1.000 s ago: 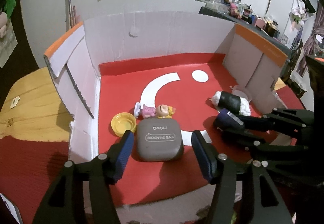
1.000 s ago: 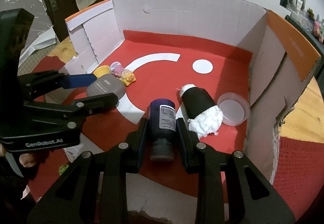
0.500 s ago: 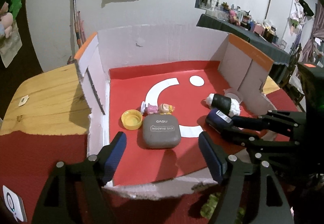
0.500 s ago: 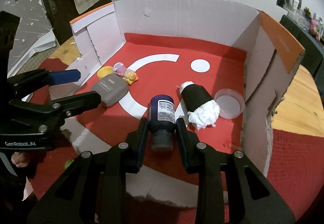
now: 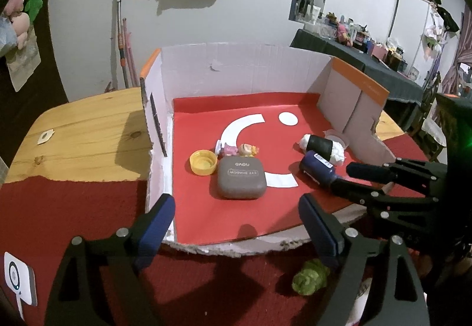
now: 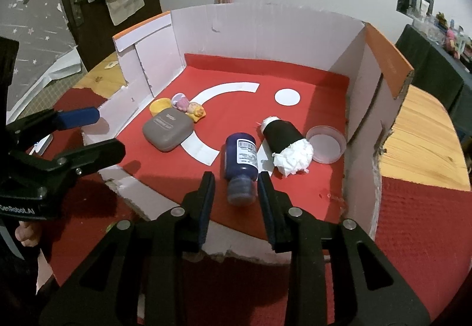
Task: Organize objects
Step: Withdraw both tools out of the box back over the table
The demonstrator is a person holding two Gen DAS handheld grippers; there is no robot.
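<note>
Both claws opening now, left gripper (image 5: 236, 218) wide and empty short of the grey case (image 5: 241, 177), right gripper (image 6: 235, 192) loosening off the blue bottle (image 6: 241, 159) (back out straight, don't nudge it).

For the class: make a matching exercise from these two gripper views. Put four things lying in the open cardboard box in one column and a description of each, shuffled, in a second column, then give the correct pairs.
Things:
1. eye shadow case
2. bottle
3. lid
4. cap

Descriptions:
A. yellow, open side up, near the left wall
B. dark blue, lying on its side with a white barcode label
C. grey, rounded, flat on the red floor
D. clear and round, by the right wall

Pairs: 1-C, 2-B, 3-D, 4-A
</note>
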